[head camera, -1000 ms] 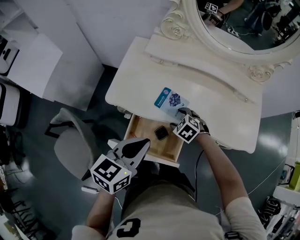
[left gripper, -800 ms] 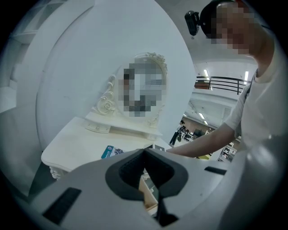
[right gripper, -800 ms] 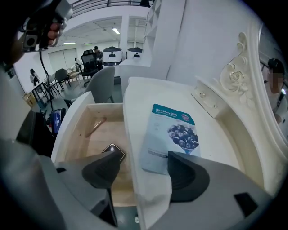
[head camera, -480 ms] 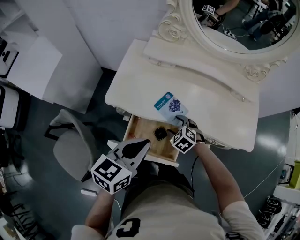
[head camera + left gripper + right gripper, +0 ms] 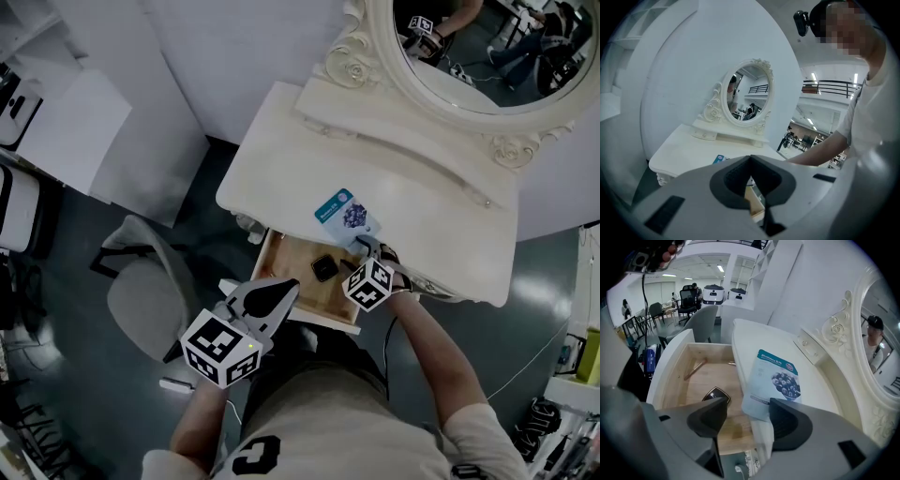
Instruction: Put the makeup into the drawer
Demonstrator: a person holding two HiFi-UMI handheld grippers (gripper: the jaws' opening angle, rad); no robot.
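A blue-and-white face mask packet [image 5: 345,212] [image 5: 774,379] lies flat on the white vanity table [image 5: 441,216], its near corner hanging over the open wooden drawer [image 5: 300,298] [image 5: 689,380]. A black compact [image 5: 323,269] [image 5: 715,394] rests on the drawer floor, and a thin gold stick [image 5: 694,370] lies further in. My right gripper [image 5: 361,249] [image 5: 747,417] is open, its jaws to either side of the packet's near corner without closing on it. My left gripper [image 5: 277,291] [image 5: 750,158] hangs in front of the drawer, shut and holding nothing.
An oval mirror [image 5: 469,47] in an ornate white frame stands at the back of the table. A grey chair [image 5: 141,291] stands left of the drawer. White cabinets [image 5: 56,122] fill the far left, on a dark floor.
My right gripper has drawn back a little from the packet toward the drawer's front. The left gripper and the packet have stayed where they were.
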